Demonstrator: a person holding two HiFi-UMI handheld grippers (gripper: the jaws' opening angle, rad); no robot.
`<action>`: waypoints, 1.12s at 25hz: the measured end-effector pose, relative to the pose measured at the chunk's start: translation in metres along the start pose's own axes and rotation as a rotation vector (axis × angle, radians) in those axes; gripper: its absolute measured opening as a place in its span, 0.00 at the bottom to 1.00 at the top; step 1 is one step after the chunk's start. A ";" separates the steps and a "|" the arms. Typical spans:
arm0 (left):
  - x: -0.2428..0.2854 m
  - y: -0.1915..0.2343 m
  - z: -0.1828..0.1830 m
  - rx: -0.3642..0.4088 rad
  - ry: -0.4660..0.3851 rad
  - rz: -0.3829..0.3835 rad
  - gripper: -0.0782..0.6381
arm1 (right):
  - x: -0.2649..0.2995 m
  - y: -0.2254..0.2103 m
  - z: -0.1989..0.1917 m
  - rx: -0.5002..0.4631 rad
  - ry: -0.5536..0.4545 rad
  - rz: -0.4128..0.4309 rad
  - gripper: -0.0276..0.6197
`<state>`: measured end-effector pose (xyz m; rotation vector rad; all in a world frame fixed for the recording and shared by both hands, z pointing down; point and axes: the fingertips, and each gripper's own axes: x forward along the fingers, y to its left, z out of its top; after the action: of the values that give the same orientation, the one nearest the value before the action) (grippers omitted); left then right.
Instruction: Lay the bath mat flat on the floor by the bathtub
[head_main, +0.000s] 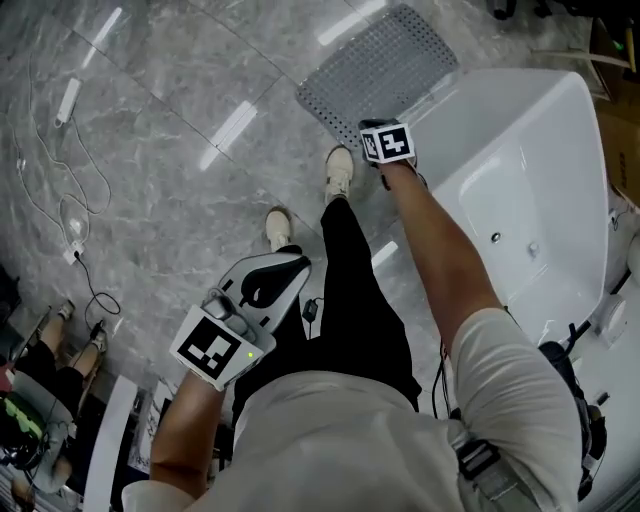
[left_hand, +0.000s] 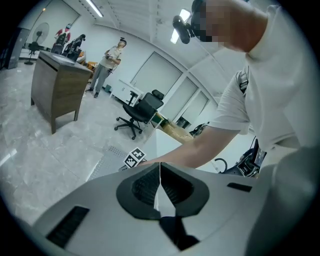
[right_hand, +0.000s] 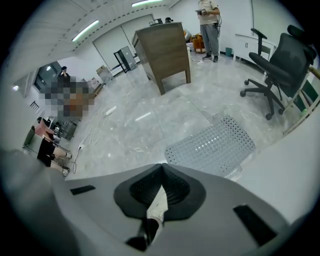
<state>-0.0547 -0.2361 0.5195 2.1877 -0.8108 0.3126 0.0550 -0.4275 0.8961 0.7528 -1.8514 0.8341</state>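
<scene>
The grey perforated bath mat (head_main: 385, 70) lies spread flat on the marble floor, with one long edge against the white bathtub (head_main: 540, 190). The right gripper view shows the mat (right_hand: 212, 145) just ahead and below. My right gripper (right_hand: 162, 165) is shut and holds nothing; its marker cube (head_main: 388, 143) hovers by the tub's near corner, just short of the mat. My left gripper (head_main: 290, 265) hangs beside the person's left leg, far from the mat, jaws together and empty (left_hand: 160, 164). In the left gripper view the mat (left_hand: 107, 160) lies beyond the right gripper's cube (left_hand: 134, 158).
The person's shoes (head_main: 340, 170) stand on the floor just short of the mat. White cables and a power strip (head_main: 70, 250) trail at the left. A black office chair (right_hand: 280, 70) and a wooden desk (right_hand: 165, 47) stand beyond the mat, with a person standing farther back.
</scene>
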 end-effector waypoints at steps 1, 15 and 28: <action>-0.009 -0.005 0.000 0.027 -0.006 -0.009 0.14 | -0.013 0.012 -0.001 0.004 -0.015 0.003 0.06; -0.130 -0.101 -0.022 0.341 0.063 -0.128 0.14 | -0.260 0.210 -0.080 0.038 -0.224 0.078 0.06; -0.123 -0.187 -0.028 0.513 0.057 -0.089 0.14 | -0.471 0.267 -0.205 -0.007 -0.412 0.103 0.06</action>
<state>-0.0284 -0.0659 0.3734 2.6657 -0.6476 0.5866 0.1235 -0.0408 0.4715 0.8800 -2.2725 0.7774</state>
